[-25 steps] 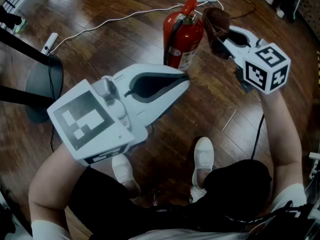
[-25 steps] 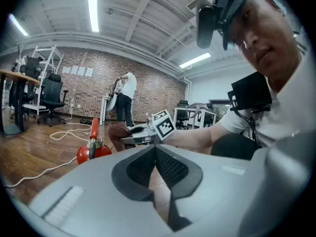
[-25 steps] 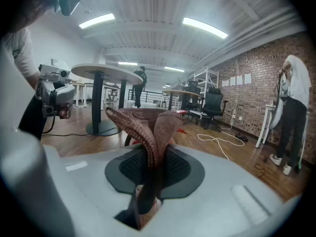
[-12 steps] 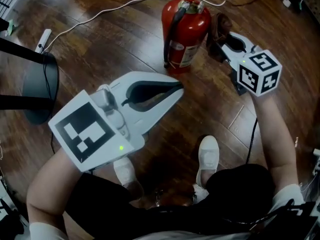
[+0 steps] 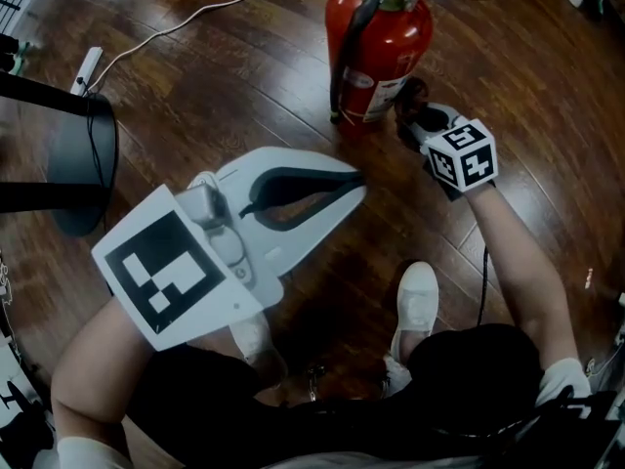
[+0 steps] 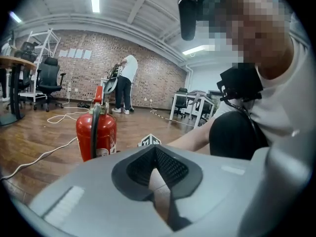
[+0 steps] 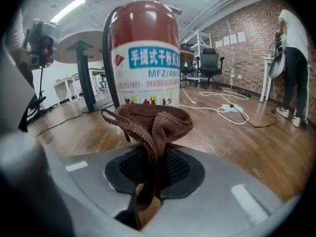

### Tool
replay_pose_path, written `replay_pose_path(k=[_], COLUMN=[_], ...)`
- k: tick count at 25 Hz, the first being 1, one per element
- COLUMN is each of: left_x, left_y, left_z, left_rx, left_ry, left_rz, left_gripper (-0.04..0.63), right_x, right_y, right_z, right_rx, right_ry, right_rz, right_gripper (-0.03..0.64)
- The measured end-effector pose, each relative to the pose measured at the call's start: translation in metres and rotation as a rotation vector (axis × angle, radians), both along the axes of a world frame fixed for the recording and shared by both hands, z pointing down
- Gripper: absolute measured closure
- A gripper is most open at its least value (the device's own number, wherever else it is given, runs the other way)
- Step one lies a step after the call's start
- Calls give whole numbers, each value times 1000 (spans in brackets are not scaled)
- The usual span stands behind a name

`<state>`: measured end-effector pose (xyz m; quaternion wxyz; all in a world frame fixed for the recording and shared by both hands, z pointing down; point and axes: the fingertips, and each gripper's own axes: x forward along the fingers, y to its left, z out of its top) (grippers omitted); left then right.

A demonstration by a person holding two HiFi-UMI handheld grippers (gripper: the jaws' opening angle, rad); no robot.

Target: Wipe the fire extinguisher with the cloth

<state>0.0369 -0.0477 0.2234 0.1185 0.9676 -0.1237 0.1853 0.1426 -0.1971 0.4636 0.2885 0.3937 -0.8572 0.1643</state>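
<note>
A red fire extinguisher (image 5: 379,47) stands upright on the wooden floor, with a black hose down its left side. My right gripper (image 5: 411,108) is low against its right flank, near the base, shut on a brown cloth (image 5: 409,94). In the right gripper view the bunched cloth (image 7: 154,123) sticks out of the jaws, right in front of the extinguisher's label (image 7: 144,58). My left gripper (image 5: 357,178) hovers nearer to me, short of the extinguisher, shut with nothing held. From the left gripper view the extinguisher (image 6: 96,135) stands ahead at left.
A black round stand base (image 5: 83,164) sits at the left. A white cable (image 5: 225,13) and a power strip (image 5: 89,68) lie on the floor behind. My white shoes (image 5: 418,296) are below. A person (image 6: 126,83) stands far off by desks.
My right gripper has carried the cloth down the extinguisher's right side, from near the top to near the base. The left gripper has stayed about where it was, still shut.
</note>
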Motion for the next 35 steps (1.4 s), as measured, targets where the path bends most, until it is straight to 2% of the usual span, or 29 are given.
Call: replay_pose_path(k=[4, 7, 11, 14, 16, 19, 23, 27, 31, 35], left_x=[2, 11, 18, 26, 31, 34, 37, 40, 44, 44], left_y=[1, -8, -27, -25, -20, -12, -10, -5, 3, 8], left_z=[14, 27, 50, 49, 54, 72, 83, 82, 78, 76], left_rx=[-67, -138, -180, -195, -224, -260, -283, -282, -279, -281], left_ry=[-14, 7, 6, 34, 53, 30, 20, 14, 16, 14], left_rz=[17, 30, 48, 94, 114, 143, 139, 139, 158, 171], left_gripper=[595, 595, 595, 595, 595, 595, 595, 595, 595, 595], right_x=[-6, -6, -5, 2, 6, 7, 0, -15, -27, -28], right_y=[3, 5, 13, 12, 18, 27, 34, 30, 14, 17], right_z=[29, 53, 80, 57, 17, -62, -168, -238, -252, -213], right_rx=[-61, -116, -195, -137, -81, 33, 183, 279, 325, 270], right_ry=[40, 76, 120, 124, 71, -24, -110, -157, -142, -138], right_rz=[-25, -40, -53, -19, 10, 30, 3, -40, -56, -33], right_gripper=[548, 548, 548, 548, 548, 548, 548, 548, 548, 548])
